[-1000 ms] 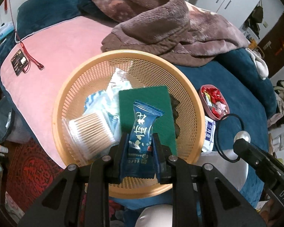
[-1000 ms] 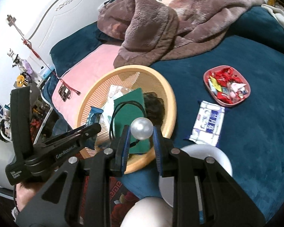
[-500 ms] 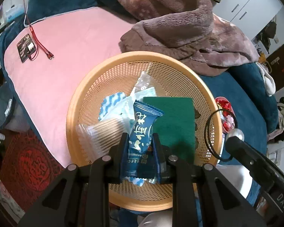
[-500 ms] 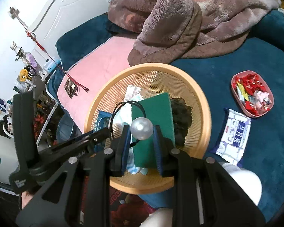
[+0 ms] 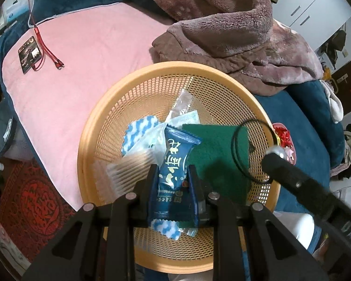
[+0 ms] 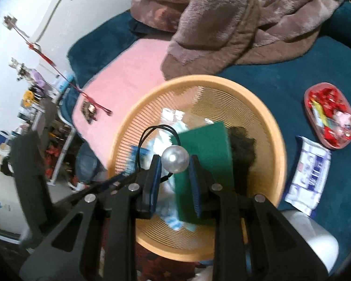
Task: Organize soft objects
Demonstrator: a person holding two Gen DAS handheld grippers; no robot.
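Both grippers have moved over the orange basket [image 5: 100, 140], left gripper [image 5: 172, 182] jaws pinching a blue packet [image 5: 175, 166], right gripper [image 6: 174, 164] jaws pinching a pearl hair tie [image 6: 175, 159], ready for release.

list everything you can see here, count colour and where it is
basket: 1, orange mesh, on the bed over the pink and blue covers
green pad: 1, dark green, in the basket
cotton swab pack: 1, clear, in the basket's left part
blue-white wave packet: 1, in the basket
snack packet: 1, dark blue, in the left tongs over the basket
pearl hair tie: 1, silver bead on black loop, in the right tongs
candy dish: 1, pink, red sweets, on blue cover
tissue pack: 1, white-blue, beside the dish
blanket: 1, brown, behind the basket
pink cover: 1, left of the basket
left tongs: black, shut on packet
right tongs: black, shut on bead
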